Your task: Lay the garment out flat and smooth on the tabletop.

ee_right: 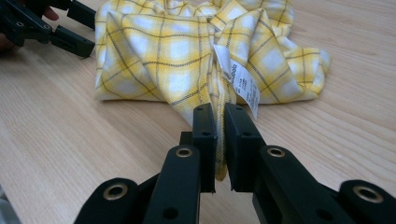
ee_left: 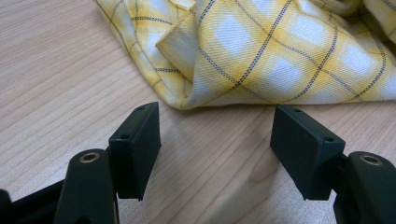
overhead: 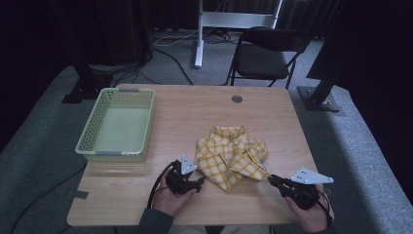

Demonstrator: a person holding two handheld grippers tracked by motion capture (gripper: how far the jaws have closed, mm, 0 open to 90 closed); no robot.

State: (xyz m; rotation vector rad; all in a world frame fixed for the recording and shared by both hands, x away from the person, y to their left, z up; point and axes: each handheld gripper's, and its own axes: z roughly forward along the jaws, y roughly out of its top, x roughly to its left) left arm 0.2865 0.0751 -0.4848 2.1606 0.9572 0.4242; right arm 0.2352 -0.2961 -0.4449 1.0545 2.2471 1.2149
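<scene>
While the right gripper (ee_right: pixel 220 135) pinches it, the shirt (ee_right: pixel 187 60) lies ahead.

Left claw (overhead: pixel 200 183) gapes wide; right claw (overhead: pixel 271 179) clamped nearly shut.

A crumpled yellow plaid cloth (overhead: pixel 231 156) lay on the light wooden table (overhead: pixel 204 112), right of a pale green plastic basket (overhead: pixel 118 125). The left gripper (overhead: pixel 200 182) sat just beside its near-left edge; the right gripper (overhead: pixel 271 178) touched its near-right corner.
</scene>
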